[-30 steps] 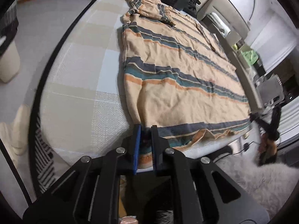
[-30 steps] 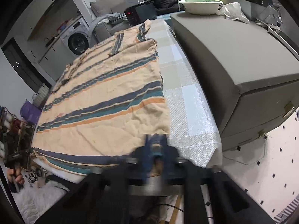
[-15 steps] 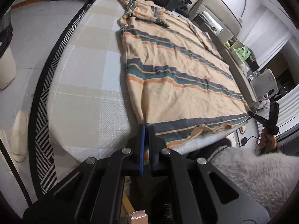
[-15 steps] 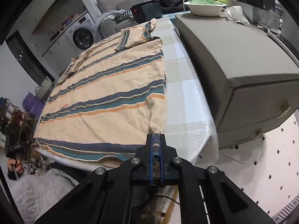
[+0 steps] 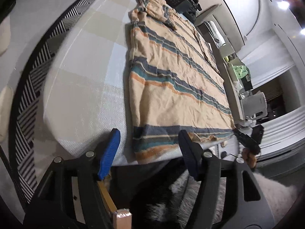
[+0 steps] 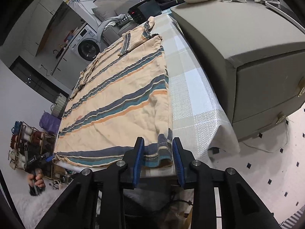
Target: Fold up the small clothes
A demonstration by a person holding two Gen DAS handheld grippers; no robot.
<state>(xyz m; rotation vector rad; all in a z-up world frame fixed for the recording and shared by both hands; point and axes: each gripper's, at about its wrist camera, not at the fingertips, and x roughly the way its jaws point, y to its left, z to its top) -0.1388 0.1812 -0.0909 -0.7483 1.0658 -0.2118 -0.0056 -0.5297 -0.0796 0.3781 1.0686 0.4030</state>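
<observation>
Peach striped shirt (image 5: pixel 177 87) lay flat on the checked tablecloth (image 5: pixel 91 80), both grippers letting go.
Left gripper (image 5: pixel 149 147) at six o'clock, jaws opening, the hem corner loose between them; right gripper (image 6: pixel 157 156) likewise opening around the other corner; beyond at twelve, a black device (image 6: pixel 142 12).

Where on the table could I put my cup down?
Bare checked tablecloth lies left of the striped shirt, and a strip runs between the shirt and the grey cabinet. The far end, by the black box, is crowded.
</observation>
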